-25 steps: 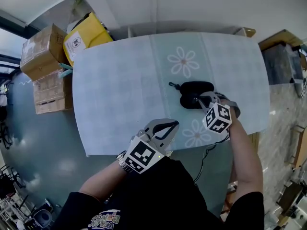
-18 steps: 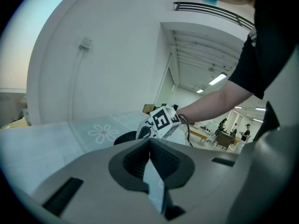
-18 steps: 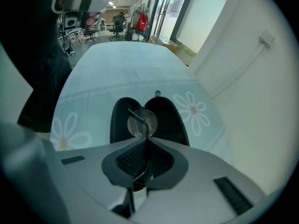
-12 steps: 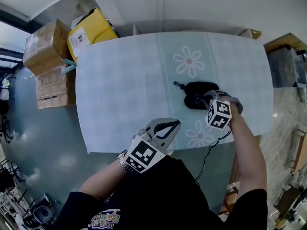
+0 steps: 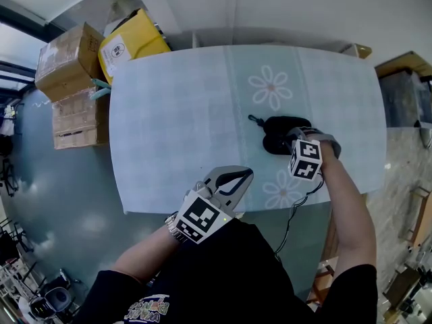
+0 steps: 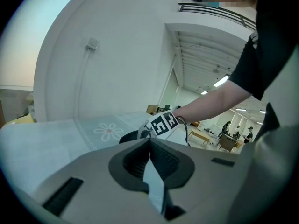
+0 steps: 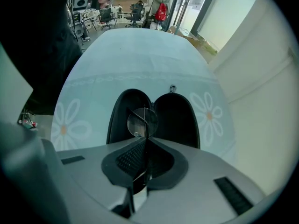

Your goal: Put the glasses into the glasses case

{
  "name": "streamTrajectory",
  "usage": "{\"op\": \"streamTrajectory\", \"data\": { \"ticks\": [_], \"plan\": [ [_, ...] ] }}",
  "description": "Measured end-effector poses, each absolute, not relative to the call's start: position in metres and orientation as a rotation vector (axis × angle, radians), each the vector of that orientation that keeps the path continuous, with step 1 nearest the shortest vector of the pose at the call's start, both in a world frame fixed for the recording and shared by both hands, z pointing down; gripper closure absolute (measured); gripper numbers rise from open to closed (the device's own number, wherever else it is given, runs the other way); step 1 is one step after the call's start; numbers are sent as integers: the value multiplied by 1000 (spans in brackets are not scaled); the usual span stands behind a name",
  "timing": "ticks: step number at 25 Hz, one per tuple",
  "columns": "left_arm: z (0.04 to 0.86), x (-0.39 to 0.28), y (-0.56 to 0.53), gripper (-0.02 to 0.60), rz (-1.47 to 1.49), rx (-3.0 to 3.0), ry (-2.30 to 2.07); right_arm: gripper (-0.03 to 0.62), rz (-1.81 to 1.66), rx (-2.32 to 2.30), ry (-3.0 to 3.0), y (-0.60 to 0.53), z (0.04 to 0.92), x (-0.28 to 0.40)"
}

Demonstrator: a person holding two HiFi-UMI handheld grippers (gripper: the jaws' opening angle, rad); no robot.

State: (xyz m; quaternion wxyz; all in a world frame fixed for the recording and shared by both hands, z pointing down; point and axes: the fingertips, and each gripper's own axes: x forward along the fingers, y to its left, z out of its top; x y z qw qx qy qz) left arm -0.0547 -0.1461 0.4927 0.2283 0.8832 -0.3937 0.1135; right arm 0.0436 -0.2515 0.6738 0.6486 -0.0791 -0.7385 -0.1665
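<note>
Glasses (image 7: 142,121) with thin wire rims are pinched in the right gripper (image 7: 145,139), whose jaws are closed on the frame. One round lens shows just past the jaw tips. It stands upright, above the seam between the two halves of the case (image 7: 175,116) and mostly over the left half. Whether the lens touches the lining cannot be told.

The case is black and lies open on the table (image 5: 175,120), its two halves side by side. It sits on the right half, between two flower prints (image 5: 271,90) and closer to the near edge than the far one. Its seam runs away from the right gripper, and a small pull tab (image 7: 172,88) sits at the far end.

In the head view the right gripper (image 5: 291,140) reaches in from the near right side and covers the near end of the case (image 5: 280,125).

The left gripper (image 5: 243,175) hangs over the near edge of the table, well apart from the case. Its jaws (image 6: 149,141) are pressed together with nothing between them.

Cardboard boxes (image 5: 64,86) and a yellow box (image 5: 135,42) stand on the floor beyond the far left corner. A dark cable (image 5: 291,216) hangs below the near edge beside the right arm.
</note>
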Motion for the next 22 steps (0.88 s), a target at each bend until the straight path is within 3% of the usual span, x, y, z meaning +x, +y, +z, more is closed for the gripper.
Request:
{"op": "streamTrajectory", "data": {
  "ticks": [8, 13, 22],
  "plan": [
    [490, -56, -143, 554, 320, 2436, -1086, 563, -364, -176, -1659, -252, 675, 44],
    [488, -53, -137, 554, 328, 2448, -1086, 496, -362, -157, -1657, -255, 671, 46],
    [477, -40, -125, 553, 334, 2472, -1082, 490, -359, -38, -1746, -255, 642, 48]
  ]
}}
